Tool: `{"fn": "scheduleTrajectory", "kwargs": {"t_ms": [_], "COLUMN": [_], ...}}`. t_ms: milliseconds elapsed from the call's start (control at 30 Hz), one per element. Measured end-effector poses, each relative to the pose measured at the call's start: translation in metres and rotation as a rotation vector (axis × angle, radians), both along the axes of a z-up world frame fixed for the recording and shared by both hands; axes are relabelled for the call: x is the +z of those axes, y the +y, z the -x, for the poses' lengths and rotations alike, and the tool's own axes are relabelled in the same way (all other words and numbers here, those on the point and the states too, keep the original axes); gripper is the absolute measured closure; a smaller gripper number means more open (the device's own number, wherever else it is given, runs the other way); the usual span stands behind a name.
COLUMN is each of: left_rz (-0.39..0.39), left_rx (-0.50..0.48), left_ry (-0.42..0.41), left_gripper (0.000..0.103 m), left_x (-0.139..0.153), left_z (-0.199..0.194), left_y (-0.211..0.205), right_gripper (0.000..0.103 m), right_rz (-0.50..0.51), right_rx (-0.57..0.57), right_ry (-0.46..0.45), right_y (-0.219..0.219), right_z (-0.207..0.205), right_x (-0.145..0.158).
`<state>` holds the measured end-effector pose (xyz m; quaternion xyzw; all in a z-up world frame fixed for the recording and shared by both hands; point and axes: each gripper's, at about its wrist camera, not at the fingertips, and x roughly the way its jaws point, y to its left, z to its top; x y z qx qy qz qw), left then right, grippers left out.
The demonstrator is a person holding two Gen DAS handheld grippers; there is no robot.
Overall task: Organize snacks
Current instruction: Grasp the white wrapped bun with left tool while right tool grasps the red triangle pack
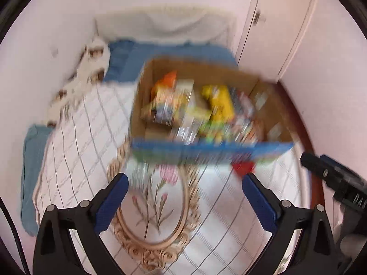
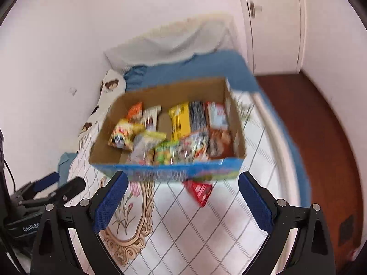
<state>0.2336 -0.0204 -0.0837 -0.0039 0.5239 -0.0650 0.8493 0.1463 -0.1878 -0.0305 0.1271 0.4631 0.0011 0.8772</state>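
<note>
Right wrist view gives you the clearest count: one cardboard box with a blue printed front wall sits on the white quilted bedspread, and one red snack packet lies outside it, on the spread just in front of the box's near wall. Inside the box the snacks are heaped and blurred, so you cannot count them exactly; you can pick out one yellow packet standing near the middle, one orange packet toward the far left corner and one green packet against the near wall, among several others.

You have two grippers. Your right gripper has its two blue-padded fingers spread wide with nothing between them, hovering over the spread in front of the box. Your left gripper is likewise spread wide and empty; in its own view the box lies straight ahead and the red packet sits near its right finger.

The box's left wall has open bedspread beside it, out to the wall of the room. Its right wall stands near the bed's right edge, past which the brown floor lies. The spread nearest you is bare apart from its printed oval motif.
</note>
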Motion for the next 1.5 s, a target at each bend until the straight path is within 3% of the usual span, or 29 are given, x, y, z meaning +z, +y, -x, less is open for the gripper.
{"fn": "scheduleTrajectory", "kwargs": {"t_ms": [100,133,167,200,433,500,533,600,733,867,1100,1133,1233,1333,1500], "left_rz": [-0.018,-0.017,-0.019,-0.023,-0.089,-0.119,-0.129,-0.147,-0.198,-0.18,-0.183,-0.189,-0.164,-0.151,-0.128], "left_rx": [0.014,0.016,0.026,0.039,0.104,0.112,0.115,0.122,0.126,0.138,-0.019,-0.037,-0.045,-0.033,-0.001], "left_ry": [0.119,0.144,0.162,0.173,0.21,0.22,0.224,0.226,0.206,0.206,0.265,0.285,0.27,0.283,0.306], "left_gripper": [0.001,0.001,0.001,0.001,0.001,0.001,0.001,0.001,0.001,0.001,0.001,0.005,0.041,0.05,0.05], "left_x": [-0.045,-0.057,-0.067,-0.074,-0.109,-0.116,-0.118,-0.121,-0.122,-0.122,-0.146,-0.151,-0.156,-0.154,-0.157], "left_z": [-0.002,-0.002,-0.001,0.0,-0.005,-0.008,-0.008,-0.01,-0.019,-0.035,-0.077,-0.081,-0.085,-0.08,-0.046], "left_y": [0.01,0.014,0.018,0.022,0.056,0.064,0.068,0.076,0.089,0.101,0.078,0.074,0.072,0.075,0.084], "right_gripper": [0.005,0.011,0.024,0.027,0.027,0.032,0.04,0.045,0.046,0.046,0.046,0.046,0.046,0.047,0.047], "right_rz": [-0.039,-0.048,-0.061,-0.065,-0.009,0.011,0.023,0.038,-0.017,-0.095,-0.091,-0.091,-0.076,-0.06,-0.047], "right_rx": [-0.004,-0.008,-0.008,-0.002,0.047,0.075,0.081,0.086,0.08,0.085,0.087,0.085,0.089,0.103,0.121], "right_ry": [0.085,0.112,0.137,0.162,0.225,0.234,0.232,0.227,0.253,0.283,0.304,0.308,0.314,0.321,0.329], "right_y": [-0.003,-0.004,-0.005,-0.005,0.003,0.01,0.013,0.021,0.03,0.04,0.05,0.051,0.054,0.074,0.084], "right_z": [-0.013,-0.017,-0.022,-0.027,-0.058,-0.064,-0.065,-0.064,-0.055,-0.04,-0.03,-0.029,-0.032,-0.042,-0.037], "right_x": [-0.048,-0.063,-0.079,-0.096,-0.158,-0.172,-0.175,-0.179,-0.18,-0.179,-0.183,-0.184,-0.184,-0.188,-0.187]}}
